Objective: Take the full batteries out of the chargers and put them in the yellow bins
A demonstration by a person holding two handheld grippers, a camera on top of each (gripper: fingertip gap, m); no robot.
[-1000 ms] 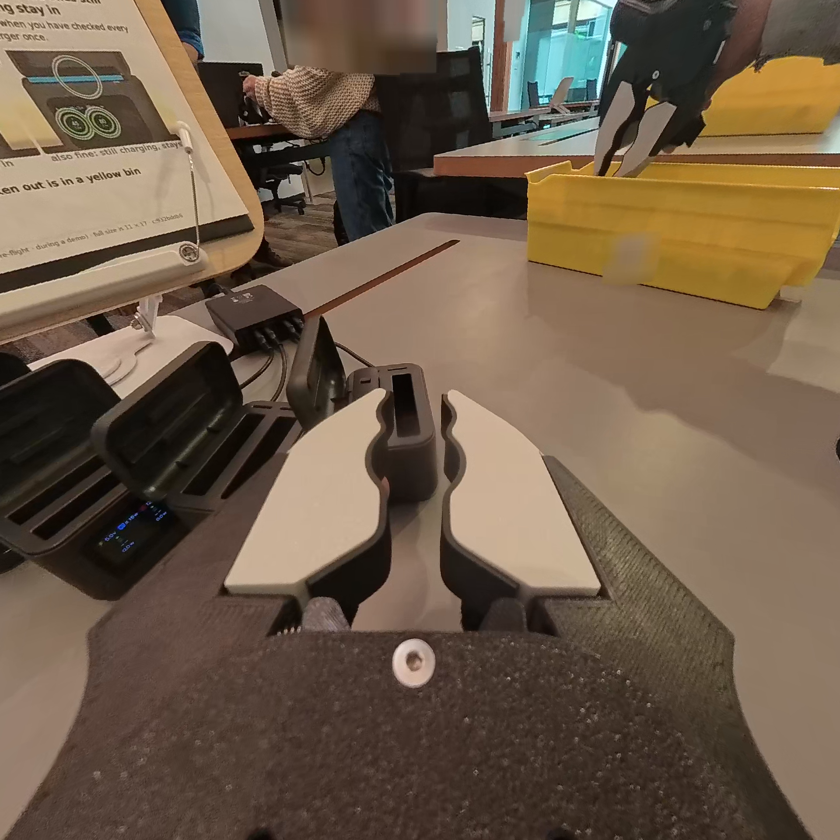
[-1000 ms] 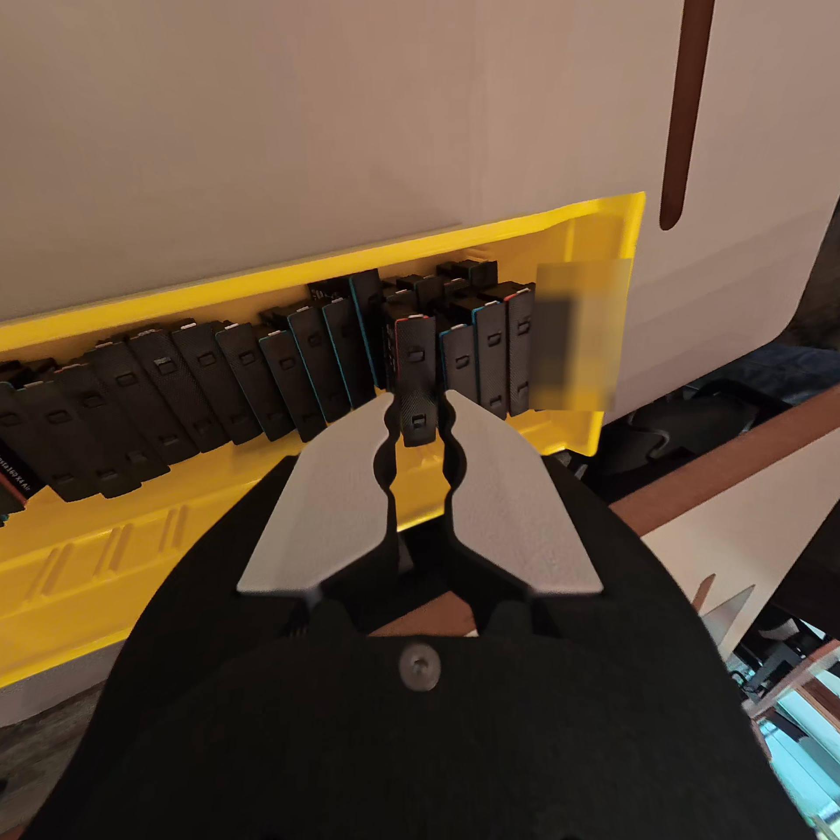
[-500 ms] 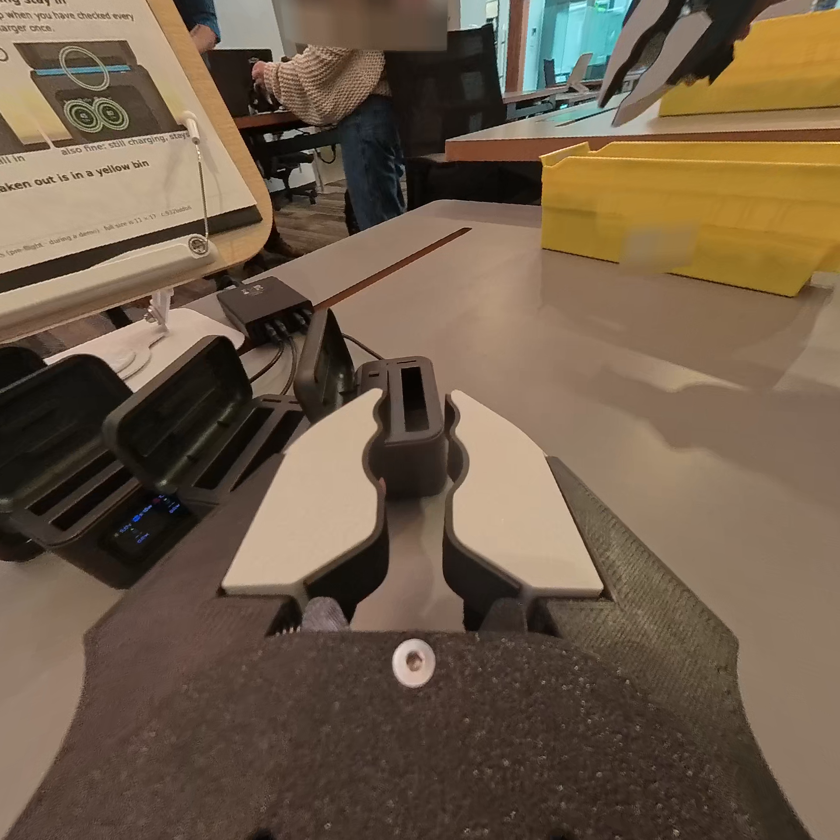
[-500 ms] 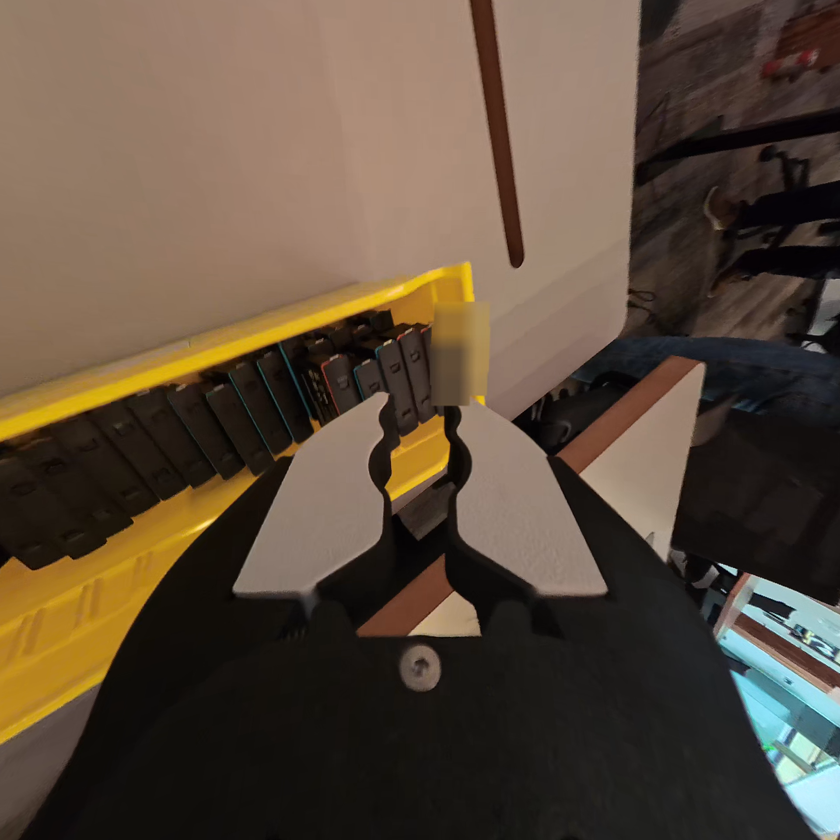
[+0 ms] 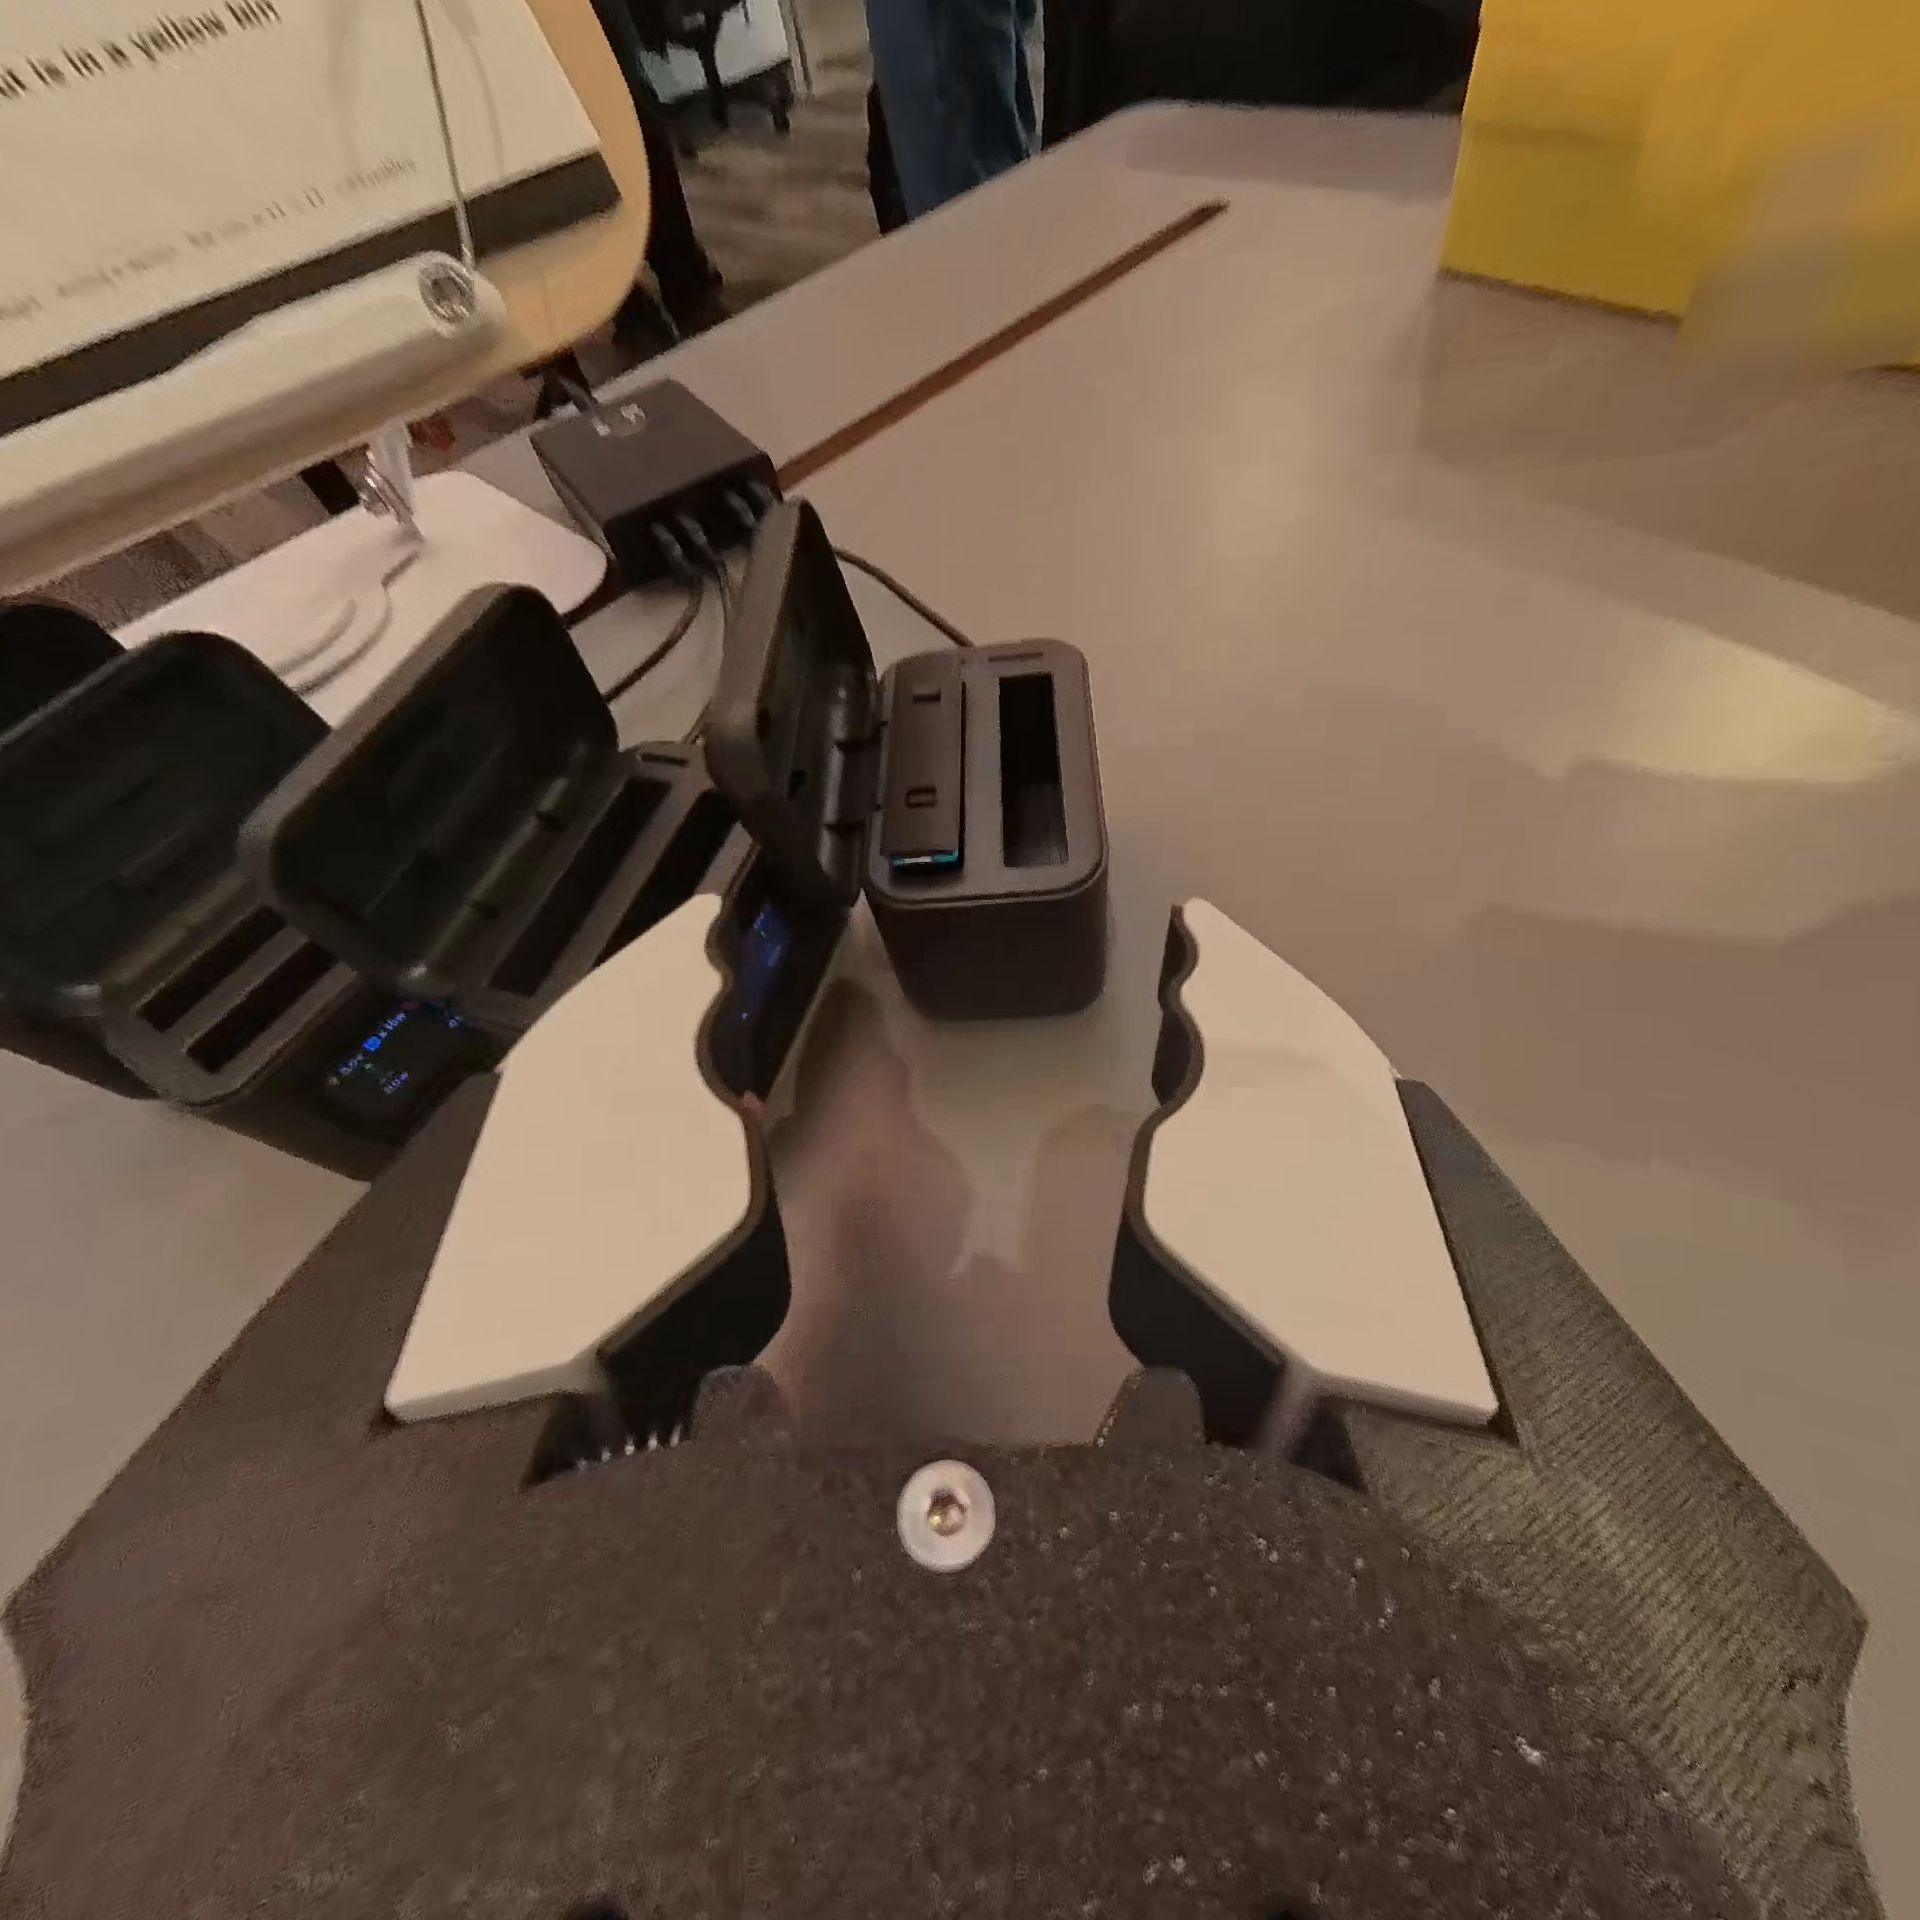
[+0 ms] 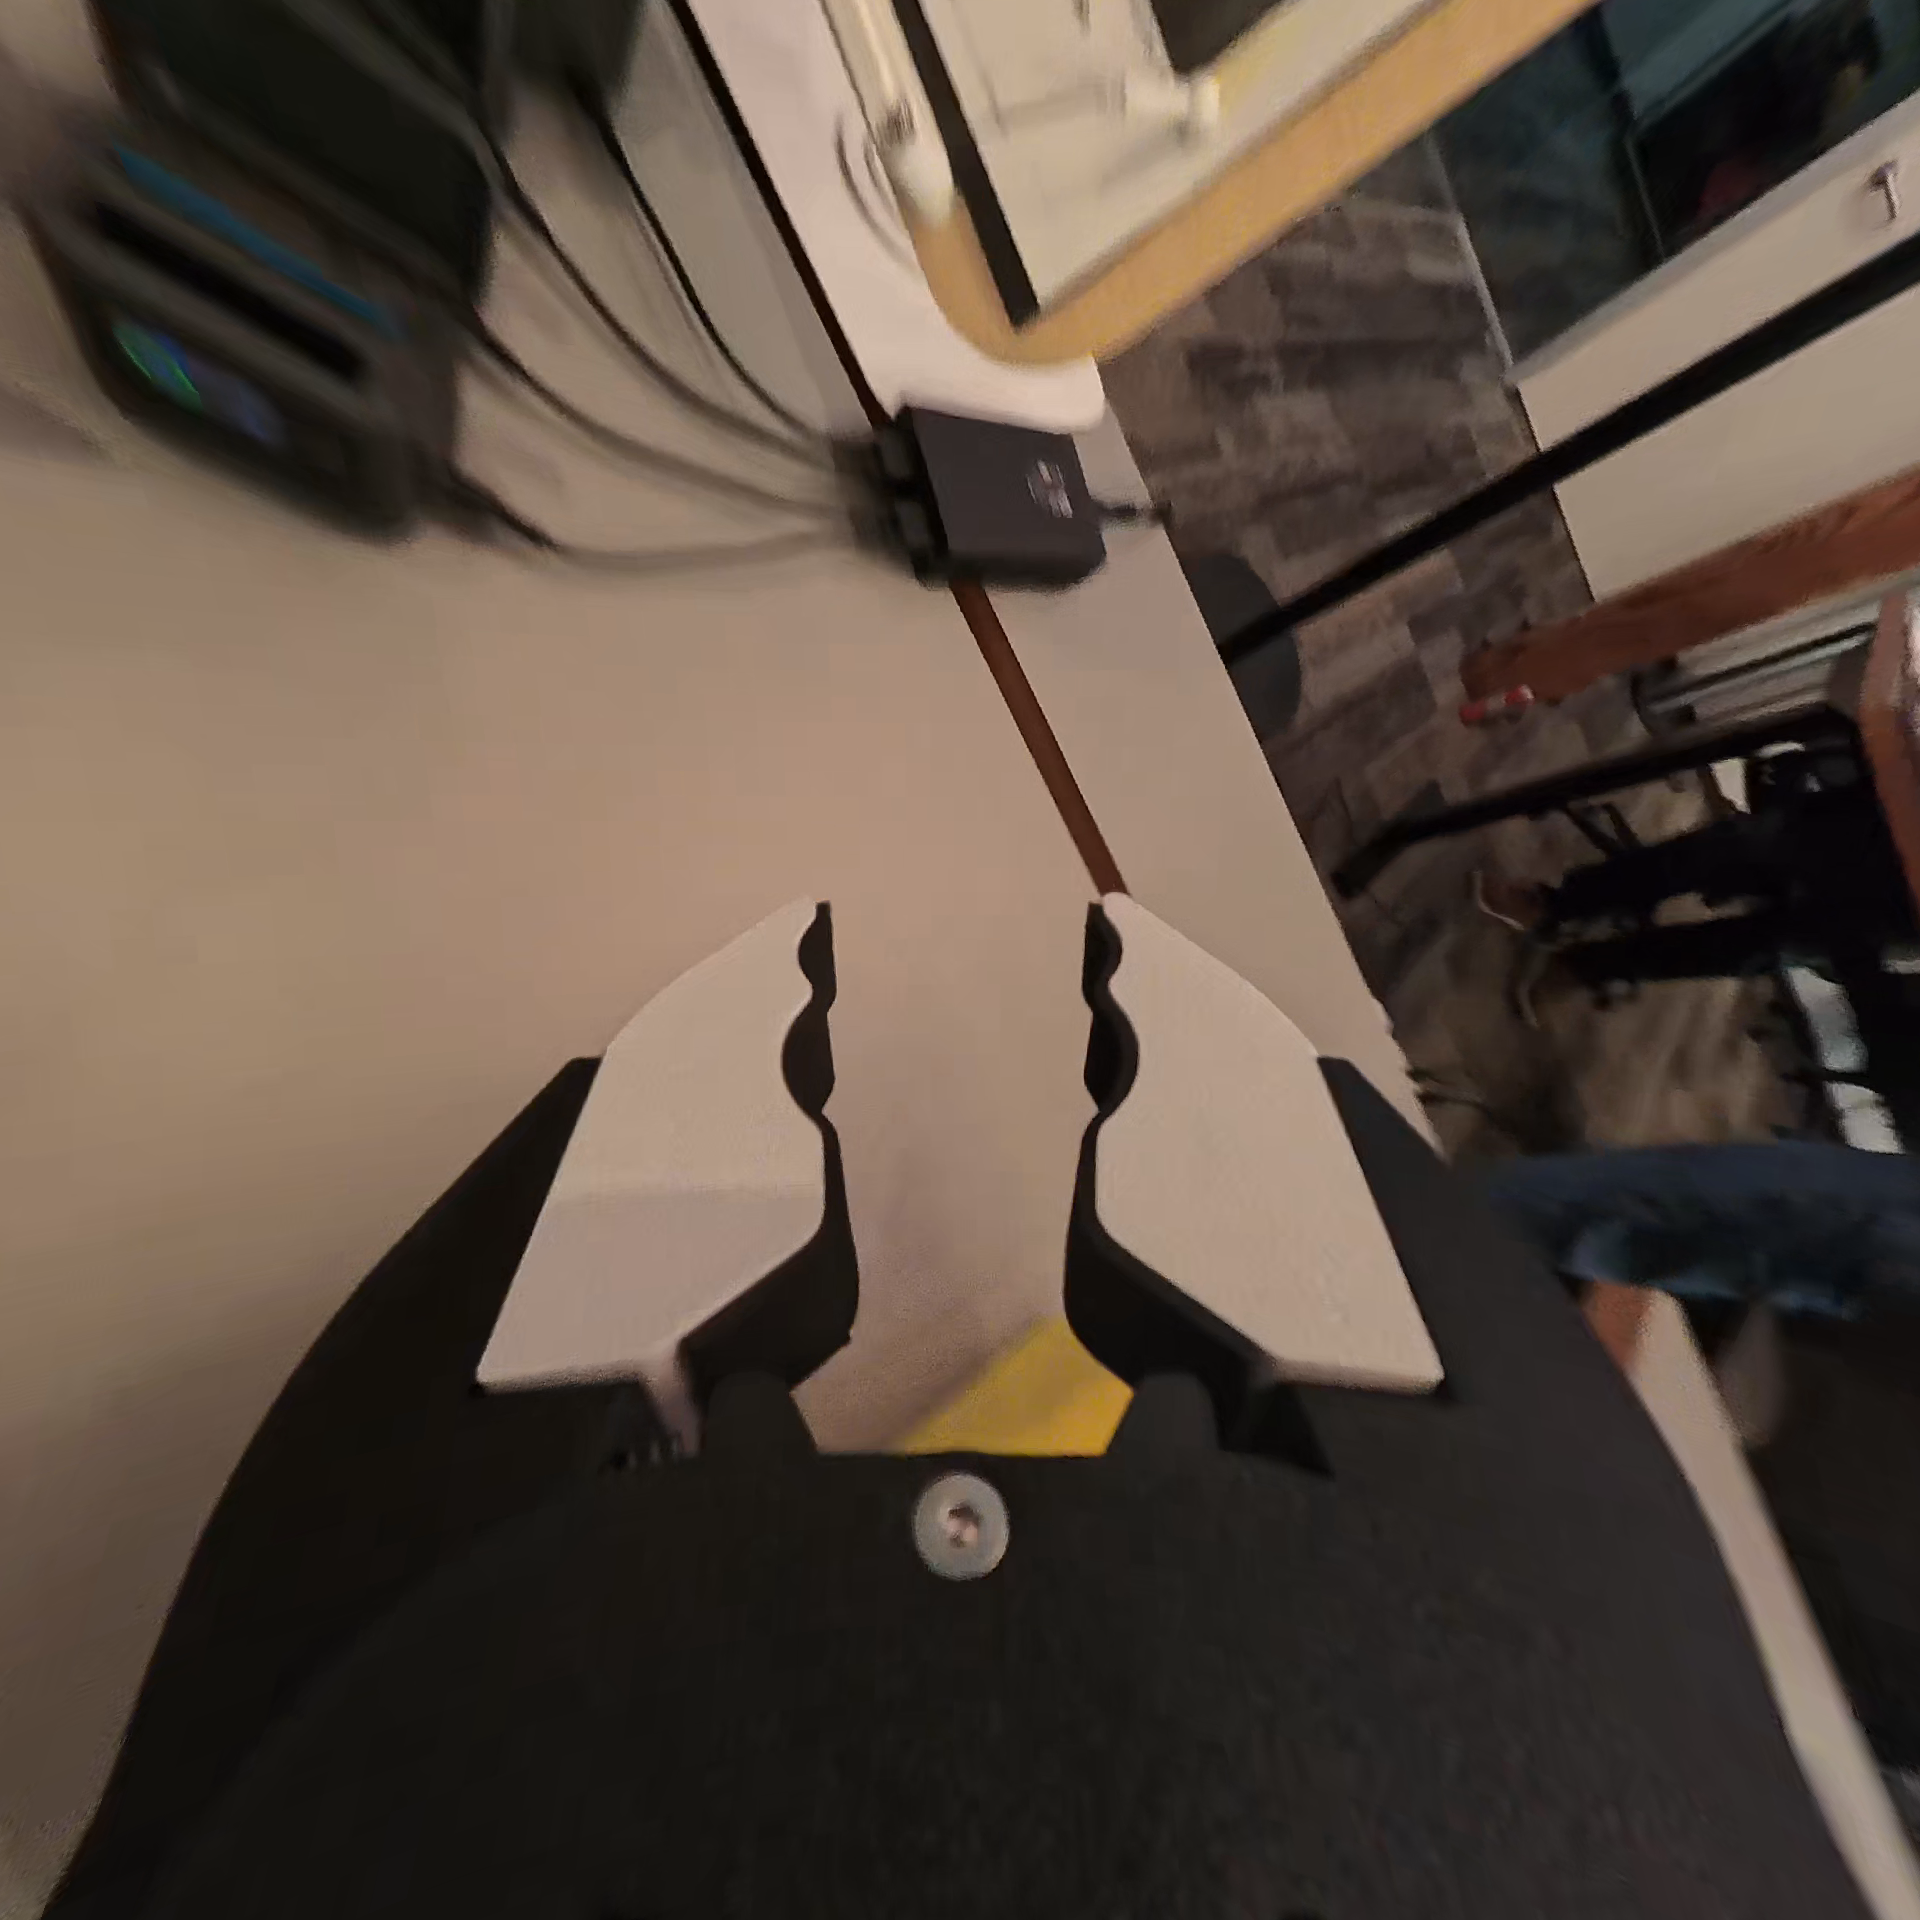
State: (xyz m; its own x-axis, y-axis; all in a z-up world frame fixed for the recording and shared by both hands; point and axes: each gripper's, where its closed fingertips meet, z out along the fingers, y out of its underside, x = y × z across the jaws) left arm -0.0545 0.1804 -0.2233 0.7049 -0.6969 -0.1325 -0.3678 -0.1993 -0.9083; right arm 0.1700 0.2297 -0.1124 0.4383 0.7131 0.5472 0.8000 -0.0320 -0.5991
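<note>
Left claw (image 5: pixel 951 914): open, jaws spread wide, nothing between them. It hangs just above the desk (image 5: pixel 1403 727).

Directly ahead of the left claw tips, close: small dark charger (image 5: pixel 992 914) w/ 2 slots. Slot on the claw's left holds one battery (image 5: pixel 923 774), blue end facing the claw; slot on the right is empty. The charger's hinged lid (image 5: pixel 795 686) stands upright at its left side.

Ahead-left of the left claw: two larger charger cases (image 5: pixel 343 904), lids up, slots dark; a lit display (image 5: pixel 379 1049) on the near front face. Whether these slots hold batteries: cannot tell.

Farther ahead, beyond the chargers: black power hub (image 5: pixel 660 468) w/ cables running back toward the chargers. Above-left: instruction board (image 5: pixel 260 208) on a white stand.

Far ahead-right of the left claw: yellow bin (image 5: pixel 1683 156), blurred, well apart from the charger.

Right claw (image 6: pixel 956 914): open, jaws parted, empty, over bare desk surface (image 6: pixel 416 831). View is motion-blurred.

Below the right claw, behind its tips: a yellow bin edge (image 6: pixel 1023 1392) shows in the gap between the finger bases. Ahead-left, well apart: a blurred charger (image 6: pixel 239 332) w/ lit display. Straight ahead, far: power hub (image 6: pixel 1003 494) beside a brown groove (image 6: pixel 1039 748) in the desk.
</note>
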